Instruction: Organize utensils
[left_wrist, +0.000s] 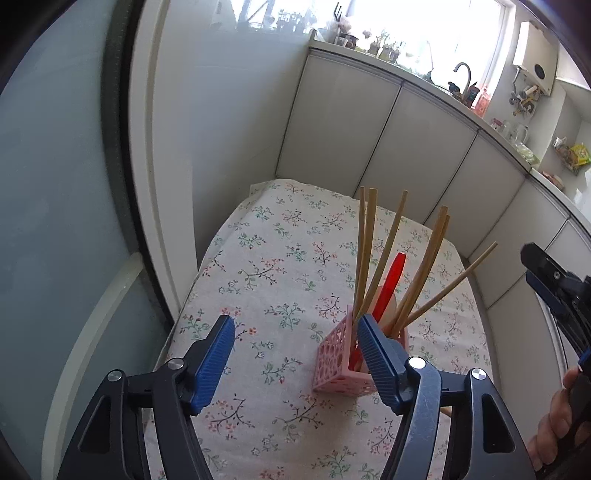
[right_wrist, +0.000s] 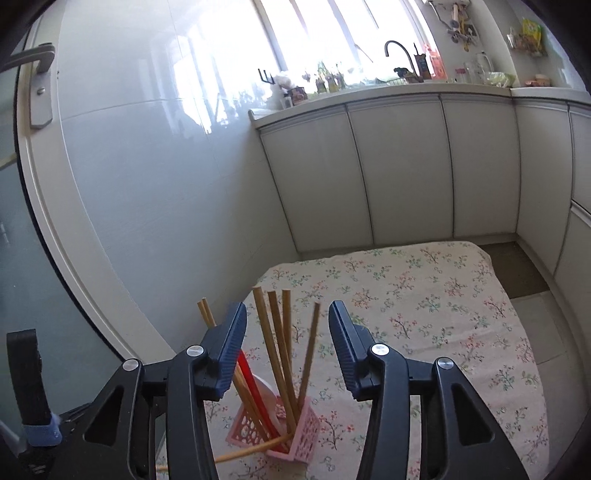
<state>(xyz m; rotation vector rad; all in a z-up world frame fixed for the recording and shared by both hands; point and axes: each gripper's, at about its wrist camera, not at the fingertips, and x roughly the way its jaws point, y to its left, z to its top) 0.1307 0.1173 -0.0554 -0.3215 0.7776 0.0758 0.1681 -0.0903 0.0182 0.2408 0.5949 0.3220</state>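
Left tongs (left_wrist: 295, 345) spread, right tongs (right_wrist: 288, 345) spread, chopsticks (right_wrist: 275, 350) in pink basket (left_wrist: 334, 363), no legible writing

no legible text, labels or numbers, packages on the far counter too blurred to read

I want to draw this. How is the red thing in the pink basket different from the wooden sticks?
The red utensil is flat and wide; the wooden chopsticks are thin and round. There is one red utensil, but several chopsticks. The chopsticks reach higher and fan out in different directions; the red utensil ends lower. Both stand leaning in the pink basket on the flowery tablecloth.
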